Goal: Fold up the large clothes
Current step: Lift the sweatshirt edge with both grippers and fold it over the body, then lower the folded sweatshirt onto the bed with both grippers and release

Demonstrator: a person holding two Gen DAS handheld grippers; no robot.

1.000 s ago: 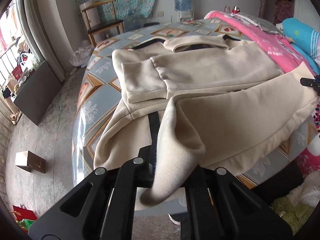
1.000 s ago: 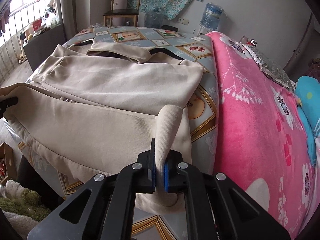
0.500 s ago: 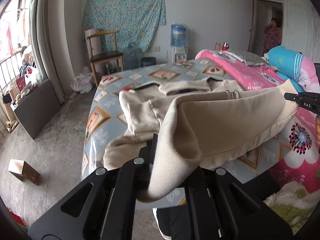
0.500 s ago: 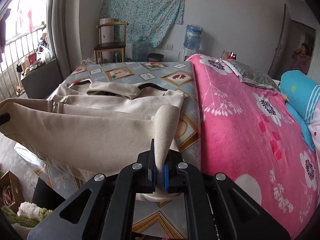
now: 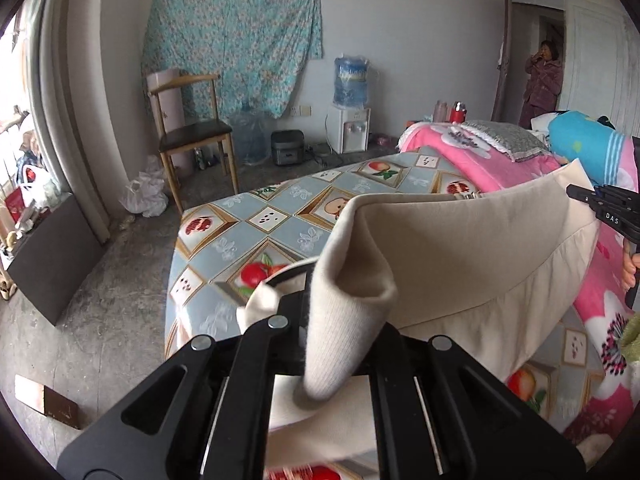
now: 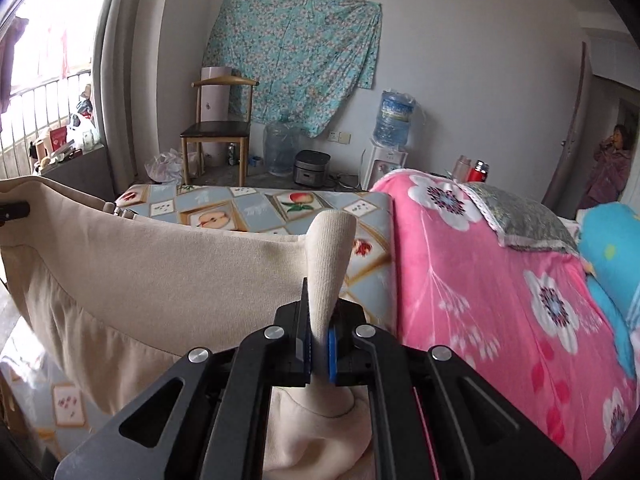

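Note:
A large beige sweatshirt hangs stretched in the air between my two grippers, above the bed's fruit-patterned blue sheet. My left gripper is shut on the ribbed hem at one corner. My right gripper is shut on the ribbed hem at the other corner; it also shows at the right edge of the left wrist view. The lifted sweatshirt hides most of the sheet in front of me.
A pink flowered blanket and a blue pillow cover the right side of the bed. A wooden chair, water bottles, a water dispenser and a rice cooker stand by the far wall. A person stands in the doorway.
Both grippers have risen with the hem. The sweatshirt, which lay mostly flat on the bed, now hangs lifted between them, and both views have tilted up to the room.

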